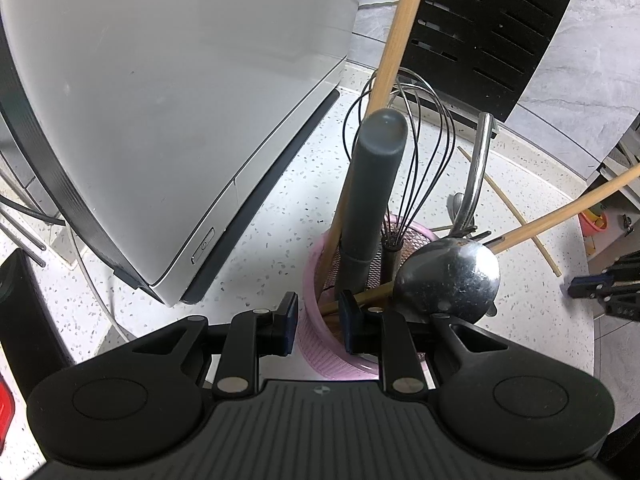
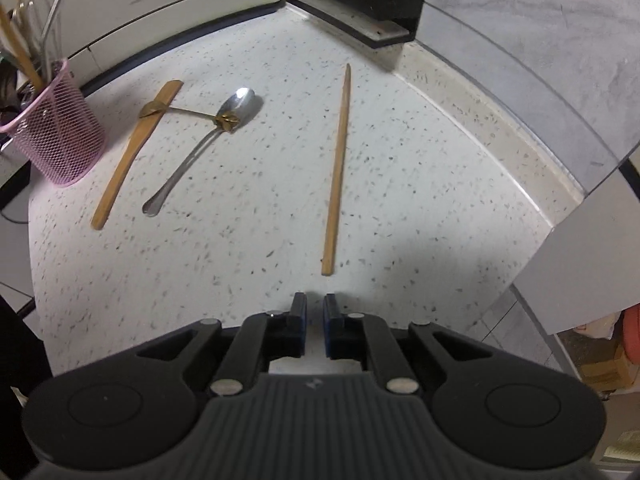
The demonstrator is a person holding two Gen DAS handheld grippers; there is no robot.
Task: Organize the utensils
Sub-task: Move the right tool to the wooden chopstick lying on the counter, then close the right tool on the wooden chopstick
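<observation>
Left claw clamped on pink mesh holder's rim; right claw nearly together, empty.
Left gripper (image 1: 318,322) grips the pink mesh utensil holder (image 1: 316,328); right gripper (image 2: 315,307) hovers over the speckled white counter (image 2: 248,208). Beyond it: one wooden chopstick (image 2: 338,168), one steel spoon (image 2: 200,148), one wooden spatula (image 2: 134,148), one small gold spoon (image 2: 188,112). No legible writing.

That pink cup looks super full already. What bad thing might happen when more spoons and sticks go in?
1. The pink mesh cup already holds a whisk, a ladle and long wooden handles leaning outward, so it might tip; the left gripper grips its rim.
2. The small gold spoon lies across the wooden stick and the silver spoon; lifting one may drag the others.
3. The chopstick lies flat, so it may slip.
</observation>
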